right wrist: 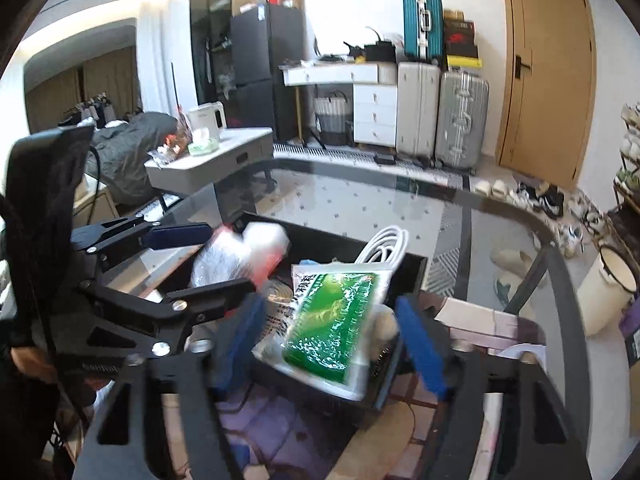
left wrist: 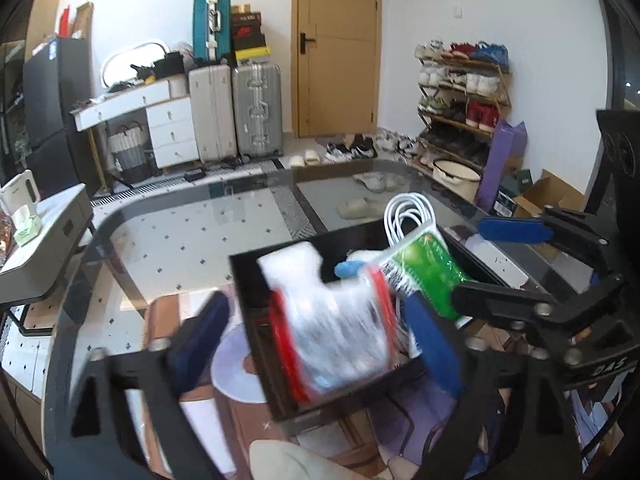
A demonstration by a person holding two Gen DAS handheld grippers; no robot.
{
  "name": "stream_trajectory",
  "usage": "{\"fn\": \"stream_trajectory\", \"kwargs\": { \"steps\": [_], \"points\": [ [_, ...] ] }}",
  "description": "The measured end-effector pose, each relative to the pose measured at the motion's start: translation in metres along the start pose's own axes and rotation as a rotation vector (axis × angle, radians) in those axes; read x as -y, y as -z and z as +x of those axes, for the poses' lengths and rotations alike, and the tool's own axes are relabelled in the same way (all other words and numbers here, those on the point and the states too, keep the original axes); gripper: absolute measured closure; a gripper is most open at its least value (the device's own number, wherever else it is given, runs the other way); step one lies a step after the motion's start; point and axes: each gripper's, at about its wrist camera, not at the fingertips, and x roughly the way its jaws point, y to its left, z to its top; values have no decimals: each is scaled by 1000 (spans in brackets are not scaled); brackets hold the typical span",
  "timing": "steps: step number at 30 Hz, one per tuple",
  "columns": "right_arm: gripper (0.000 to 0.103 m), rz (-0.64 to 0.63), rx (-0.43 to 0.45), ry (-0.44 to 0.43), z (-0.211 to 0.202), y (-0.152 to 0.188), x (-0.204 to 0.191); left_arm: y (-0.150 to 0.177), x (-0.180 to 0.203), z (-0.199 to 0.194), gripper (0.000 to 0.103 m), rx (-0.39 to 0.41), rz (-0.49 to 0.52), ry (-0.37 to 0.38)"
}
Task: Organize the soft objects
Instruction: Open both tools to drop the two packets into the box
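two soft packs sit in the black tray [left wrist: 256, 312]: clear pack [left wrist: 340, 320] left, green pack [right wrist: 332, 320] right. left gripper [left wrist: 316, 340] and right gripper [right wrist: 332, 340] stand released. dropping looks done; next, back away clear.

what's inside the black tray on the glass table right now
Inside the black tray: a clear packet with red edges, a green packet, a coiled white cable and something small and blue. Whatever lies beneath them is covered.
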Motion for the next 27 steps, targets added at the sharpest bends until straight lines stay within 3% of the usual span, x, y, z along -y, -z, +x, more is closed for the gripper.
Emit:
{"fn": "stream_trajectory", "kwargs": {
  "steps": [7,11,18,27],
  "points": [
    [5,62,52,0,-36,24,6,14,-5,-28,0,38,-65,-60],
    [1,90,75,-9,-45,41,-1,27,-9,-38,0,66,-115,-98],
    [1,81,117,13,-49,58,-19,52,-22,-46,0,96,-183,-136],
    [1,79,197,55,-54,63,-23,65,-21,-50,0,104,-174,-131]
  ]
}}
